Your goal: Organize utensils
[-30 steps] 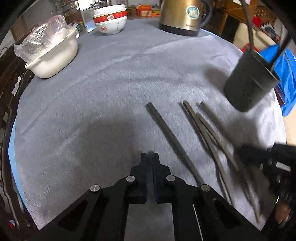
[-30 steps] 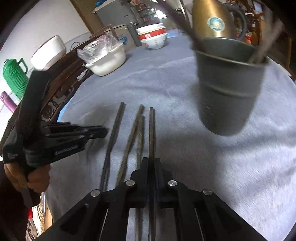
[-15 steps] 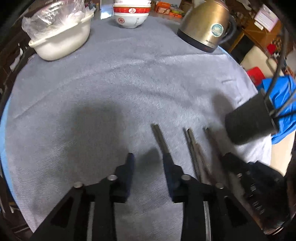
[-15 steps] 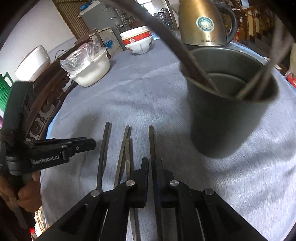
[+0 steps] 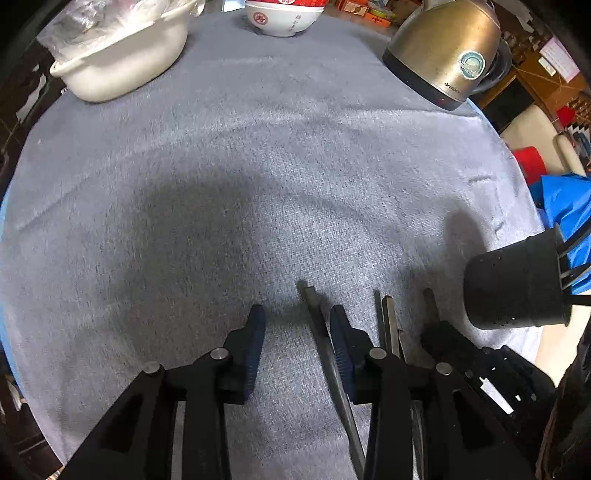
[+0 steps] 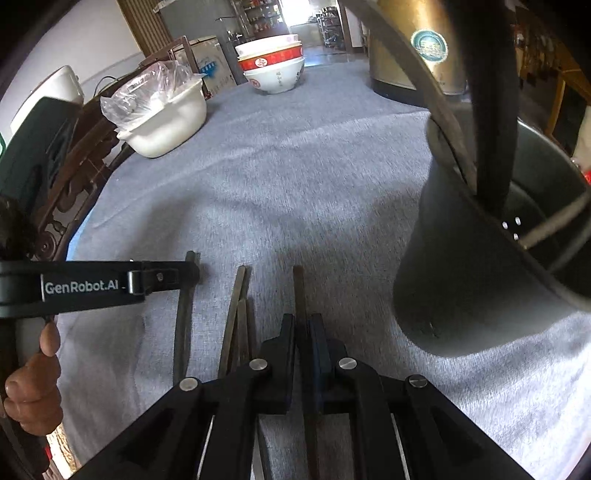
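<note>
Several dark chopsticks lie side by side on the grey cloth. My left gripper [image 5: 297, 325] is open, its fingers astride the leftmost chopstick [image 5: 325, 347], which also shows in the right wrist view [image 6: 183, 314]. My right gripper [image 6: 302, 326] is shut on the rightmost chopstick [image 6: 298, 291], low over the cloth. A pair of chopsticks [image 6: 236, 314] lies between them. The dark perforated utensil holder [image 6: 480, 266] stands close on the right with chopsticks in it; in the left wrist view the holder [image 5: 517, 284] is at the right edge.
A white tub with a plastic bag [image 5: 122, 55], stacked bowls [image 5: 282, 18] and a brass kettle [image 5: 447, 51] stand along the table's far side. The round table's edge [image 5: 7, 258] is close on the left. A blue bag [image 5: 565, 206] hangs beyond the right edge.
My left gripper opened and moved right to straddle the leftmost chopstick. My right gripper stayed shut on its chopstick and moved closer to the holder.
</note>
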A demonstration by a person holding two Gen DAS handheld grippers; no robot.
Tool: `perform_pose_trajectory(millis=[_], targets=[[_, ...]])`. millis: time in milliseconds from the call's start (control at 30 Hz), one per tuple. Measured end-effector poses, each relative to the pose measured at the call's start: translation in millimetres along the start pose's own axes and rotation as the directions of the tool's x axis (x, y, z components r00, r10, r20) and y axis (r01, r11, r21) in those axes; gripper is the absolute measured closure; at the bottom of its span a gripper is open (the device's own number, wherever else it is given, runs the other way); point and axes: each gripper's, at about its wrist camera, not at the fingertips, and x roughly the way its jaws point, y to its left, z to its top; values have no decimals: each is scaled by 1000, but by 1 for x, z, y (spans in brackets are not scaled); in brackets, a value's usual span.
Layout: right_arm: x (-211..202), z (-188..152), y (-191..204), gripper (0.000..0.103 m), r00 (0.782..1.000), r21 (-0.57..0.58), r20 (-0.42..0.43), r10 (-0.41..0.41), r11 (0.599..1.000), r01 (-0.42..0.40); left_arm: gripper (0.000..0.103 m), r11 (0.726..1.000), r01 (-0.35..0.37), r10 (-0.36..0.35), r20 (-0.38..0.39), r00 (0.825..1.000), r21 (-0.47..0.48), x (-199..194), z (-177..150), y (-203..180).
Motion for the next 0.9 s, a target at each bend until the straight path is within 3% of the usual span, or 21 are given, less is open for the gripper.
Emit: perform_pose_trajectory(millis=[100,300,500,800,900], targets=[[0,-1,0,93,1000,-18,15,0,1000,1,90,1000,-16,16,10,1000,9,5,6,-8],[-9,-4,0,96,998,-30,55,3,1000,-2,95,1000,10,-10,24,1000,11,1,-1,-7],[-34,-8,-8,96,993,-28,109,41,999,-38,96,997,-15,11,46,999,76,-19,-27,-10],[-37,-20,-13,95,995,2,60,76,997,-77,96,993,-53,49,43,998,107,-24,-57,-11],[-38,-19,-13,94,993,17,31,110,994,-111,95,994,-33,28,49,998,100,-29,-61,-7]])
